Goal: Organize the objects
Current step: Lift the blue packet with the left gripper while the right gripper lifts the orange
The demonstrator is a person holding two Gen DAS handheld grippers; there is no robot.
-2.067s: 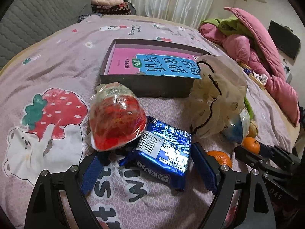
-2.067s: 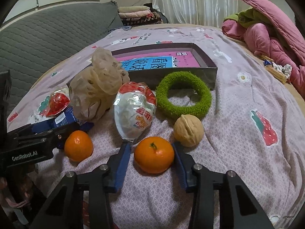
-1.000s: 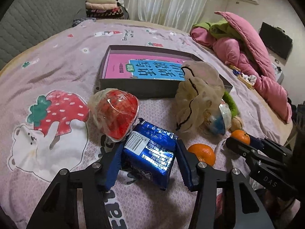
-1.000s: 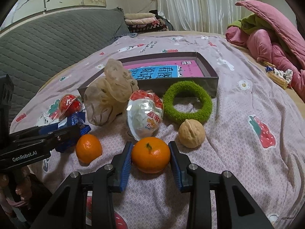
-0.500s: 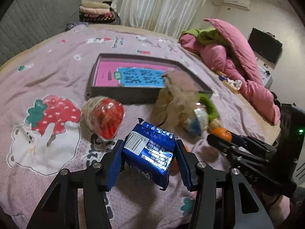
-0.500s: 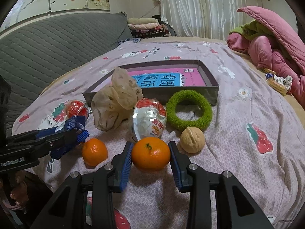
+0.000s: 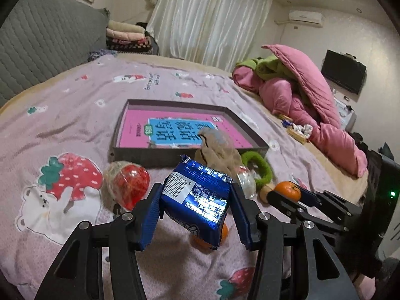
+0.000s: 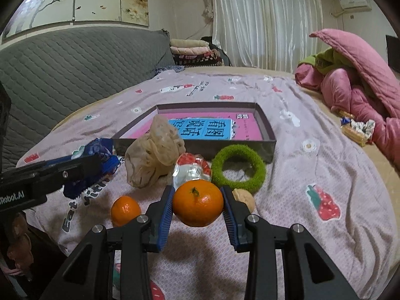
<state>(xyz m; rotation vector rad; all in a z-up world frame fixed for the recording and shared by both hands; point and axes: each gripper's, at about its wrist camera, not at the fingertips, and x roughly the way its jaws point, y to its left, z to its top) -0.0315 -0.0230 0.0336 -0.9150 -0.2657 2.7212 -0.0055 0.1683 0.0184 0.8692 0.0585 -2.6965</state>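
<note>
Left gripper (image 7: 196, 208): blue pads clamped on both sides of a blue foil snack packet (image 7: 197, 196), held clear of the bedspread. The packet shows a white barcode panel with partly legible digits; its remaining white print is too small to read. Seen from the right wrist view, this gripper's black body carries the lettering "Robot.AI", cut off at the picture edge.

Right gripper (image 8: 197, 206): jaws closed on a mandarin (image 8: 198, 202), stem end facing up, lifted off the cover.

Both loads are near the front edge of the bed, short of the dark shallow box (image 8: 268, 127) in the middle. The box holds a pink book (image 8: 246, 127) with a blue title panel in large Chinese characters.

On the lilac bedspread (image 8: 325, 165), in front of the box: a green fuzzy ring (image 8: 238, 166) touching the box wall, a crumpled beige bag (image 8: 155, 151), a red-and-white wrapped snack (image 8: 191, 168), a walnut (image 8: 246, 198) and a second mandarin (image 8: 125, 210). A red jelly cup (image 7: 128, 187) lies further left. The bedspread is printed with strawberries, bears and the word "Eat".
</note>
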